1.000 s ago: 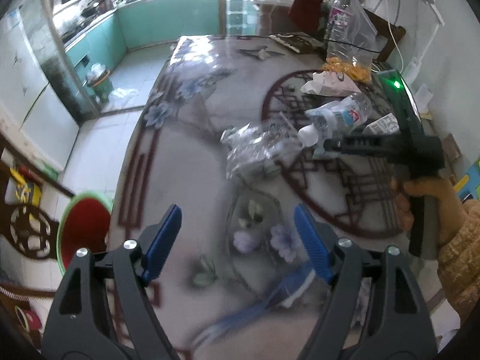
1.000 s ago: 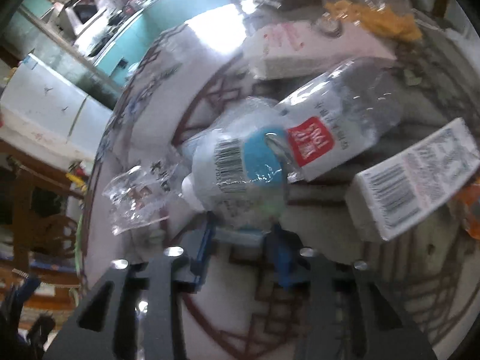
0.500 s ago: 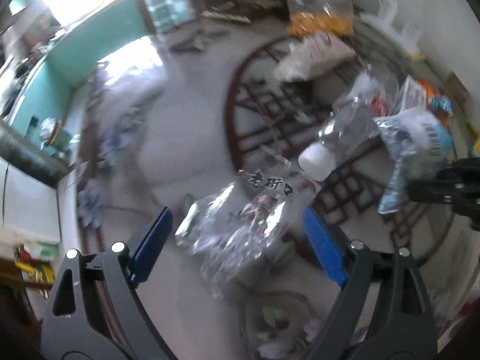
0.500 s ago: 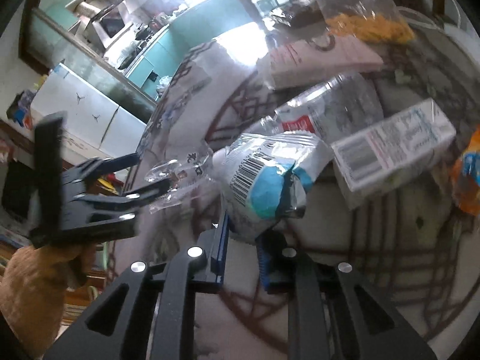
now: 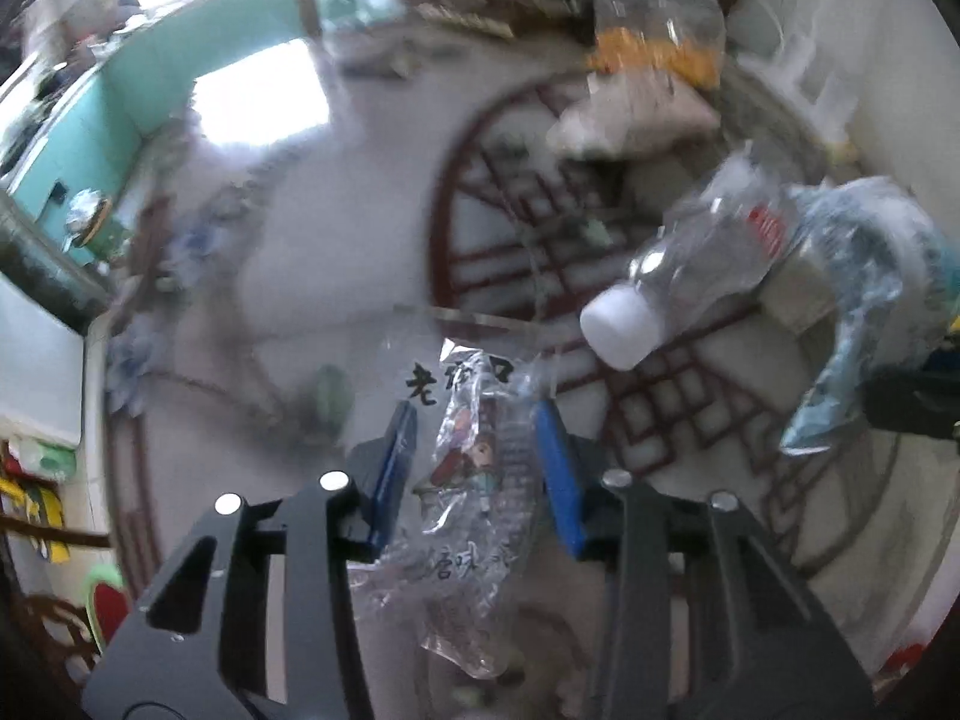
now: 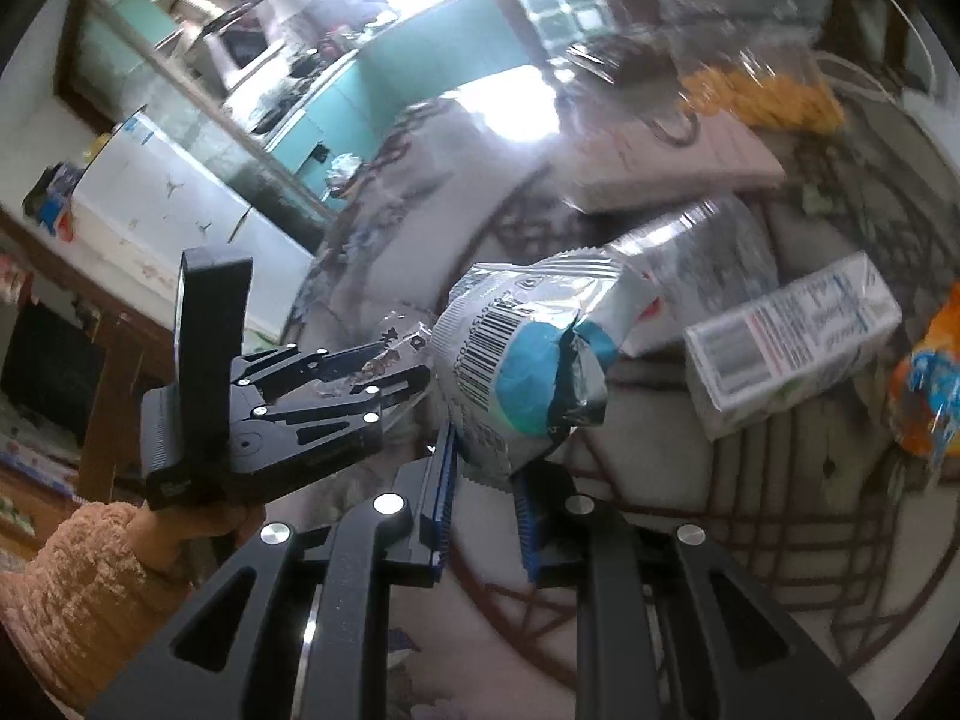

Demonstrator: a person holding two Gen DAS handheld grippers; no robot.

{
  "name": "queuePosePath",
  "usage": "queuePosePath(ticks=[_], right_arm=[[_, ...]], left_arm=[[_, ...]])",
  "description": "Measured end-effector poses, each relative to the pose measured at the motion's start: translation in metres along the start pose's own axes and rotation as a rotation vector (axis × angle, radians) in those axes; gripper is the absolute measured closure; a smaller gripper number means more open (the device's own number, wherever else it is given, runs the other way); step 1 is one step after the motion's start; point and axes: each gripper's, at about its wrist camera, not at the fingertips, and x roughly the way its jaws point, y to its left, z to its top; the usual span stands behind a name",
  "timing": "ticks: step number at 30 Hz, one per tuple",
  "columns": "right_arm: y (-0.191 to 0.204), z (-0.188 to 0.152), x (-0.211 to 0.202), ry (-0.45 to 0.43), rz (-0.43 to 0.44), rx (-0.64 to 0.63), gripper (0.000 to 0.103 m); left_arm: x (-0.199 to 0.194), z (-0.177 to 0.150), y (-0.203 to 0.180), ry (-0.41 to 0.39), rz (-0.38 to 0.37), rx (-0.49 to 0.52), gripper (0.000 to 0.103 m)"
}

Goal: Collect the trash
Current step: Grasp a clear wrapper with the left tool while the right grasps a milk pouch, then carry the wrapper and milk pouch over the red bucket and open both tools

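A crumpled clear plastic wrapper (image 5: 471, 462) with black characters lies on the patterned table (image 5: 336, 228). It sits between the blue pads of my left gripper (image 5: 474, 420), whose jaws are closing and squeezing it. The right wrist view shows that left gripper (image 6: 414, 360) from the side, on the wrapper. My right gripper (image 6: 486, 462) is shut on the bottom edge of a silver and blue snack bag (image 6: 528, 360), held up off the table. That bag (image 5: 864, 312) hangs at the right in the left wrist view.
A crushed clear bottle (image 5: 690, 276) with a white cap lies just right of the wrapper. Behind it are a white carton (image 6: 792, 348), an orange packet (image 6: 924, 396), a pink pack (image 6: 672, 168) and a bag of yellow snacks (image 5: 654, 54). A red bin (image 5: 108, 600) stands on the floor, left.
My left gripper came down over the clear wrapper and its jaws closed in on it. My right gripper pinched the snack bag and lifted it off the table.
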Motion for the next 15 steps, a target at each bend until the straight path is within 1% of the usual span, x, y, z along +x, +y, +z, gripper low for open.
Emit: queuePosePath(ticks=[2,3,4,5,7,9,11,12,15], right_arm=[[0.01,0.003,-0.007,-0.015,0.004,-0.027,0.085],[0.019,0.004,-0.012,-0.029,0.005,-0.046,0.085],[0.025,0.004,-0.015,-0.037,0.006,-0.057,0.085],[0.033,0.005,-0.019,-0.05,0.009,-0.074,0.085],[0.048,0.007,-0.023,-0.077,0.004,-0.102,0.085],[0.066,0.006,-0.026,-0.113,-0.015,-0.142,0.085],[0.085,0.004,-0.026,-0.138,-0.026,-0.189,0.085],[0.098,0.002,-0.024,-0.147,-0.022,-0.213,0.085],[0.12,0.0,-0.016,-0.144,-0.004,-0.259,0.085]], left_arm=[[-0.027,-0.005,0.004,-0.046,-0.002,-0.055,0.064],[-0.048,-0.013,0.007,-0.079,-0.002,-0.088,0.064],[-0.06,-0.018,0.009,-0.096,0.001,-0.102,0.064],[-0.082,-0.028,0.012,-0.131,0.011,-0.131,0.064],[-0.108,-0.039,0.016,-0.168,0.022,-0.177,0.064],[-0.135,-0.058,0.023,-0.204,0.041,-0.24,0.064],[-0.157,-0.079,0.033,-0.225,0.055,-0.306,0.064],[-0.164,-0.085,0.039,-0.233,0.06,-0.33,0.064],[-0.184,-0.107,0.05,-0.258,0.094,-0.388,0.064]])
